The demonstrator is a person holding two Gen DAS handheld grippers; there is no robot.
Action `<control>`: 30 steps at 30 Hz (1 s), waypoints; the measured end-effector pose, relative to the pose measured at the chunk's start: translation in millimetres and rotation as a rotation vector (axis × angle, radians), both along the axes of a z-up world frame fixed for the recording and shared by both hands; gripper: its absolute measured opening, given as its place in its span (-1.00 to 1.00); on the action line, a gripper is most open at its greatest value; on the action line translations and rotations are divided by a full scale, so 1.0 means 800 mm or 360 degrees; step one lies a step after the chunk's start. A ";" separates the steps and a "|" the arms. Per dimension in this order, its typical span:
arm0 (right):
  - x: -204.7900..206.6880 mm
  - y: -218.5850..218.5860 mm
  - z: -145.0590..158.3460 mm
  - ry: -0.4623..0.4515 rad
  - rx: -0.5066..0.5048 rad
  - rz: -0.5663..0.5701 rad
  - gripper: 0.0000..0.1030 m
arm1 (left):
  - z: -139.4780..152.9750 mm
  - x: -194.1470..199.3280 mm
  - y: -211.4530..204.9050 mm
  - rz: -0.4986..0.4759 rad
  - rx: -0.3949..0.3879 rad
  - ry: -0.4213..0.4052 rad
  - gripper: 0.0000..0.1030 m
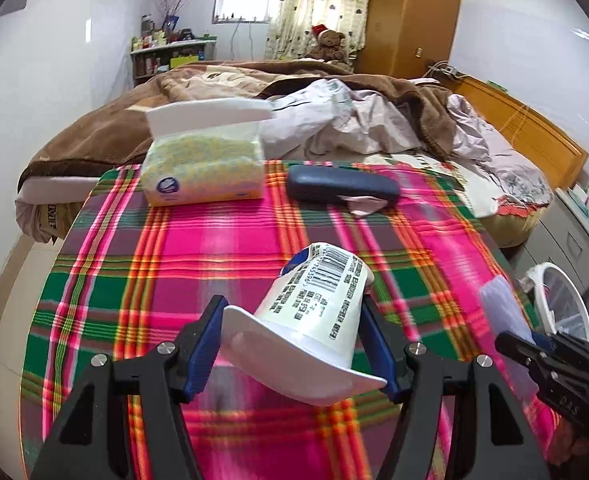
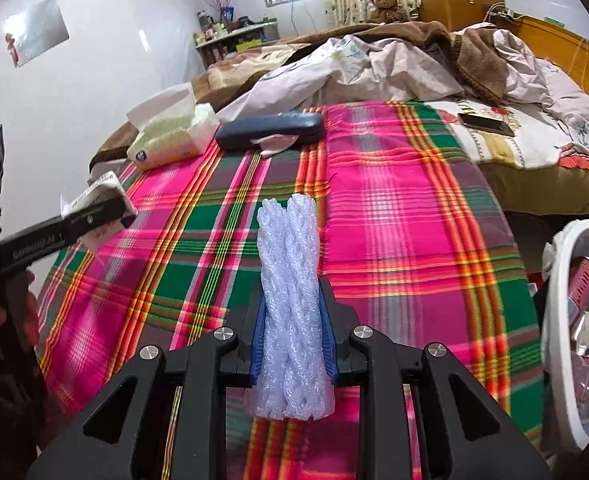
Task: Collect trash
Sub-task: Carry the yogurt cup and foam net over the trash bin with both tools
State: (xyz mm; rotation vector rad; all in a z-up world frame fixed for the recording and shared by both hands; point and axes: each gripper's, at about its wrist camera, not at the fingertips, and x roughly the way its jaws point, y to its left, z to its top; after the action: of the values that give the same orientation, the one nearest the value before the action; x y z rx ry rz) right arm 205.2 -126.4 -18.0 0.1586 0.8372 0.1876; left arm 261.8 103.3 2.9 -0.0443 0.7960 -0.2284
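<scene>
A white yogurt cup (image 1: 314, 304) with a barcode label lies tilted between the blue pads of my left gripper (image 1: 294, 340), which is shut on it above the plaid cloth (image 1: 166, 264). My right gripper (image 2: 292, 320) is shut on a rolled piece of white foam netting (image 2: 288, 264) that sticks out forward past its fingertips. The right wrist view shows the left gripper (image 2: 102, 210) at the far left with the cup (image 2: 96, 190) in it. In the left wrist view, the right gripper (image 1: 526, 340) shows at the right edge with the foam (image 1: 502, 308).
On the far side of the plaid cloth lie a tissue pack (image 1: 204, 172) and a dark glasses case (image 1: 342, 188). A white bin (image 2: 574, 276) holding a red can stands low at the right. Behind is a bed with rumpled blankets and a phone (image 2: 486, 124).
</scene>
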 end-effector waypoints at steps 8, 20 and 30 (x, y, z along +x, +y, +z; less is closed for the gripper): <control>-0.019 -0.035 0.014 -0.0058 0.0018 -0.0071 -0.53 | 0.023 -0.030 -0.051 -0.0096 0.0001 -0.0051 0.31; -0.048 -0.103 0.029 -0.0134 0.0023 -0.0219 -0.53 | 0.043 -0.063 -0.141 -0.0268 -0.0004 -0.0108 0.31; -0.075 -0.174 0.038 -0.0175 -0.0008 -0.0392 -0.53 | 0.057 -0.086 -0.230 -0.0450 -0.0023 -0.0154 0.31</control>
State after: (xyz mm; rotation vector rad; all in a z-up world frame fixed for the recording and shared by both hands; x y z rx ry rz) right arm 145.4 -265.5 12.6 0.2428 0.7021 -0.0369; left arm 193.2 -80.6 48.3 0.0658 0.7028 -0.5006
